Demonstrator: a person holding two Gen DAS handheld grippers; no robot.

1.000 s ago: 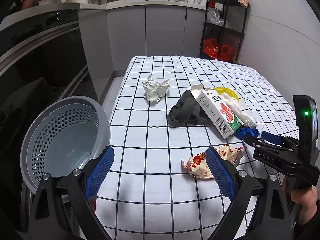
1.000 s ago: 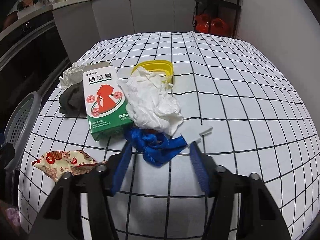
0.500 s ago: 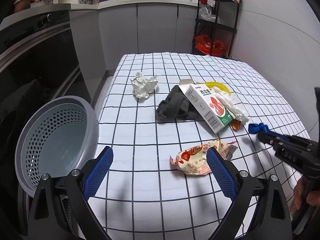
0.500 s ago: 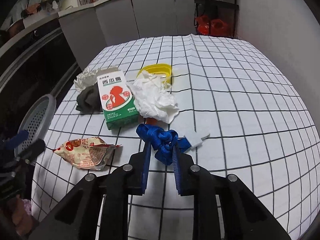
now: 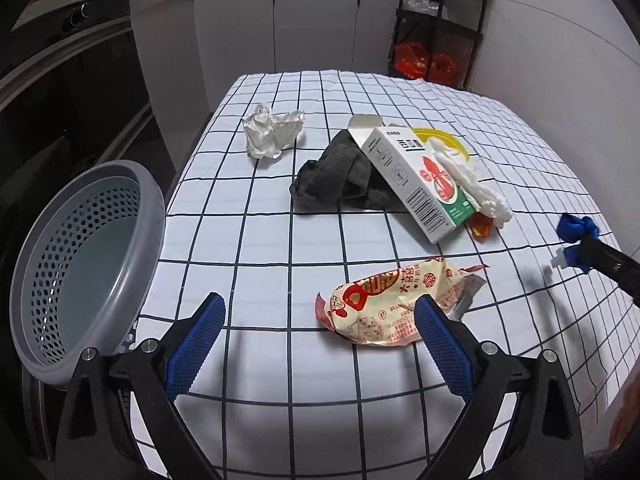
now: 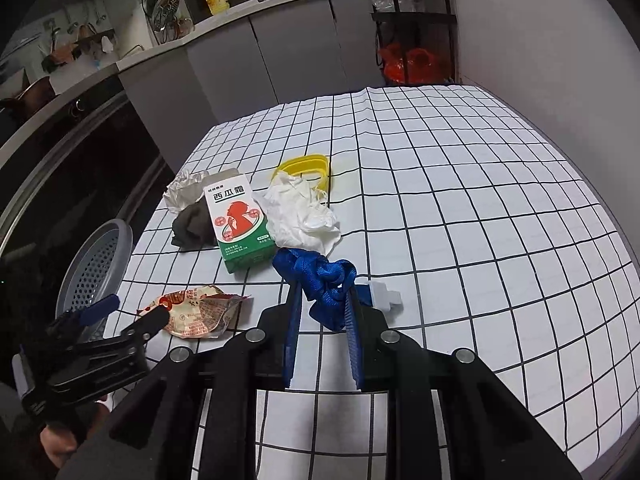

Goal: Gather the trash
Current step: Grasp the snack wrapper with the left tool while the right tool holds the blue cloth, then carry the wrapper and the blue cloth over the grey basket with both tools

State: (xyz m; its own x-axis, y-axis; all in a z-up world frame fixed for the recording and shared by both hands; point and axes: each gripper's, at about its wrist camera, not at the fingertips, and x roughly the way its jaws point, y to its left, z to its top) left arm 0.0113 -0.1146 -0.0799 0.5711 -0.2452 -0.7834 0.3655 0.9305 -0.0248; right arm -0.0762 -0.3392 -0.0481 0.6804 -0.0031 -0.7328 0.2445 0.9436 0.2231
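My right gripper [image 6: 320,300] is shut on a crumpled blue strap [image 6: 320,276] and holds it above the checked tablecloth; the strap also shows in the left wrist view [image 5: 578,230]. My left gripper [image 5: 316,340] is open and empty, low over the table's near edge, with a red-and-cream snack wrapper [image 5: 392,304] just ahead of its right finger. A grey perforated basket [image 5: 80,264] sits tilted off the table's left edge. On the table lie a green-and-white carton [image 5: 416,180], a dark cloth [image 5: 336,180], crumpled paper [image 5: 272,134] and a white tissue wad [image 6: 300,216].
A yellow plastic piece [image 6: 308,164] lies behind the tissue. A small orange scrap [image 5: 480,228] lies by the carton. A dark oven front [image 5: 60,120] stands left. A black shelf rack [image 5: 436,28] with red bags stands at the far right by the wall.
My right gripper closed on the blue strap and lifted it off the table, pulling back. My left gripper drew back and the wrapper now lies nearer its right finger.
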